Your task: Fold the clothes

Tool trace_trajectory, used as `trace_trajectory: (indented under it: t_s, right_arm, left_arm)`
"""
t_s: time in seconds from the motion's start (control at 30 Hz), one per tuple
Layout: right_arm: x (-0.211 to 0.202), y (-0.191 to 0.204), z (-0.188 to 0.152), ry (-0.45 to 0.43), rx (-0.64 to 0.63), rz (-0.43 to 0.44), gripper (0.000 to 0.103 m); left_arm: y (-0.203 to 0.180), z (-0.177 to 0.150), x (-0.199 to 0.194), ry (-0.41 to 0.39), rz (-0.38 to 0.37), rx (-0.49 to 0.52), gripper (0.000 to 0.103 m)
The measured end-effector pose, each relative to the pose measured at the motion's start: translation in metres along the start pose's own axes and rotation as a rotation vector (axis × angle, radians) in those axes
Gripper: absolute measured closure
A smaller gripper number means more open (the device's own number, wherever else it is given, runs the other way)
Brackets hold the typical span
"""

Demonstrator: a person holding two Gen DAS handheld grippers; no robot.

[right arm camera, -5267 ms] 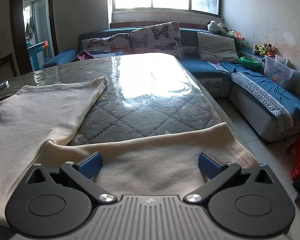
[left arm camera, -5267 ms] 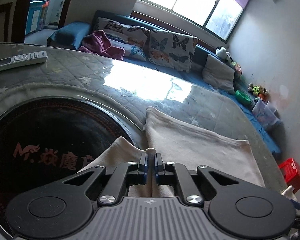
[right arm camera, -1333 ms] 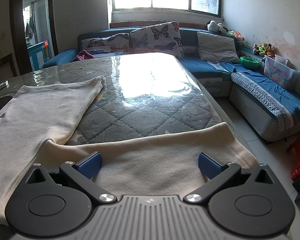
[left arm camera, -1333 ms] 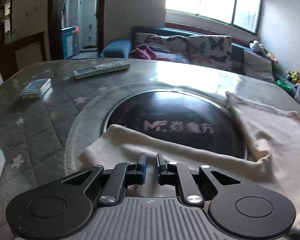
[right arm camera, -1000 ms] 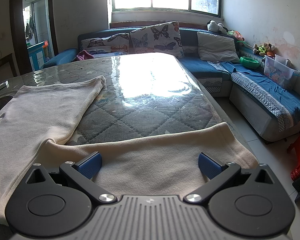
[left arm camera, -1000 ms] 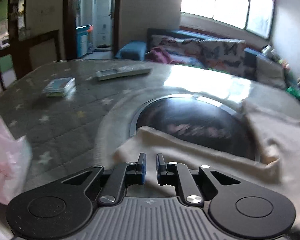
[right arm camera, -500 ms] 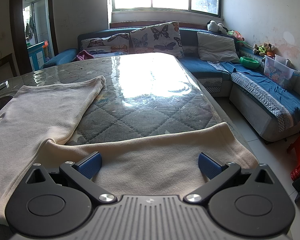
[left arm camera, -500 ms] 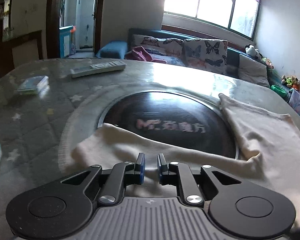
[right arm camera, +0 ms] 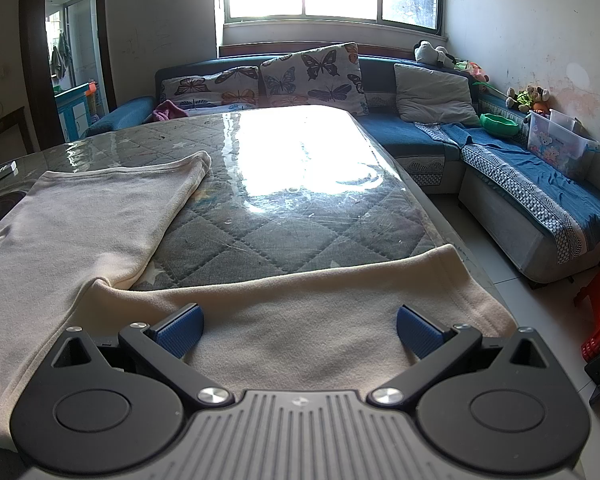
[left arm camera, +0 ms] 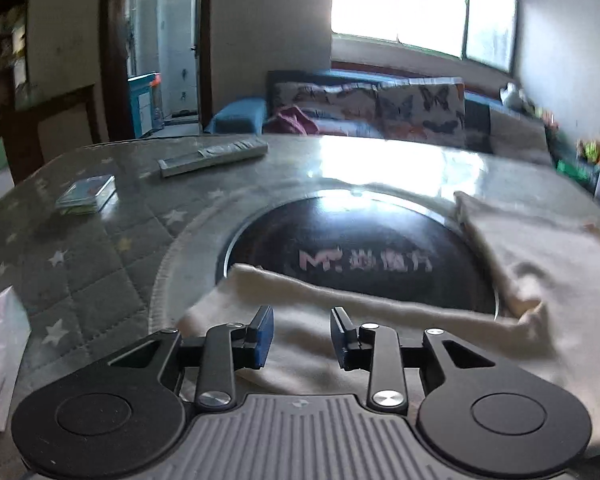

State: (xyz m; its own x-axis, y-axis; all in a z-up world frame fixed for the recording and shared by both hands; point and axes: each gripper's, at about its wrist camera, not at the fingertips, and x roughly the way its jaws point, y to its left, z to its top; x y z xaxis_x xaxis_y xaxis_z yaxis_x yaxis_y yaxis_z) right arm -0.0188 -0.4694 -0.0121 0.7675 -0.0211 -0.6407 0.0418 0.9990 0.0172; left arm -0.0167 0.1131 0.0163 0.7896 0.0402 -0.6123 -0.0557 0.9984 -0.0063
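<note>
We work over a cream fleece garment (right arm camera: 100,240), soft and napped, spread flat on the quilted grey worktop (right arm camera: 284,216) under its clear glossy cover. Taking the dark round glass plate (left arm camera: 360,256) set into the worktop as our landmark, the cloth lies along the plate's near rim and runs off past its right side, where a second limb of it stretches away toward the window. A small pucker stands up where the two limbs meet, just right of the plate.

Our left claw (left arm camera: 300,338) hangs over the near strip of cloth, just in front of the plate. Its jaws have just been opening and now stand a modest way apart; the cloth lies beneath the gap, but the pads do not press on it, so nothing is held. Our right claw (right arm camera: 298,332) hovers over the hem furthest from the plate, jaws spread wide and empty.

We judge the fabric light, limp and a little clingy: it will drape and sag from any pinch, and the fleece should drag across the slick cover rather than glide. It is not fragile. A single layer at a corner or along the stitched hem looks the best hold, with both claws taking matching corners so the edge lifts straight. Beyond the plate lie a grey remote control (left arm camera: 212,156) and a small flat card packet (left arm camera: 86,194), well apart from the cloth.
</note>
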Motion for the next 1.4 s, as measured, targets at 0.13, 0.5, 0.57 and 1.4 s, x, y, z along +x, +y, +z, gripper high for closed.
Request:
trace_trajectory:
  t_s: [0.13, 0.5, 0.57, 1.4]
  right_arm:
    - [0.0, 0.0, 0.0, 0.0, 0.0, 0.0, 0.0]
    - [0.0, 0.0, 0.0, 0.0, 0.0, 0.0, 0.0]
    - [0.0, 0.0, 0.0, 0.0, 0.0, 0.0, 0.0]
    - [0.0, 0.0, 0.0, 0.0, 0.001, 0.001, 0.0]
  left_arm:
    - [0.002, -0.007, -0.001, -0.004, 0.051, 0.053, 0.065]
    - [-0.049, 0.011, -0.027, -0.011, -0.167, 0.009, 0.065]
    - [-0.076, 0.014, -0.027, -0.005, -0.265, 0.023, 0.066]
    - [-0.148, 0.033, 0.037, 0.098, -0.332, -0.015, 0.076]
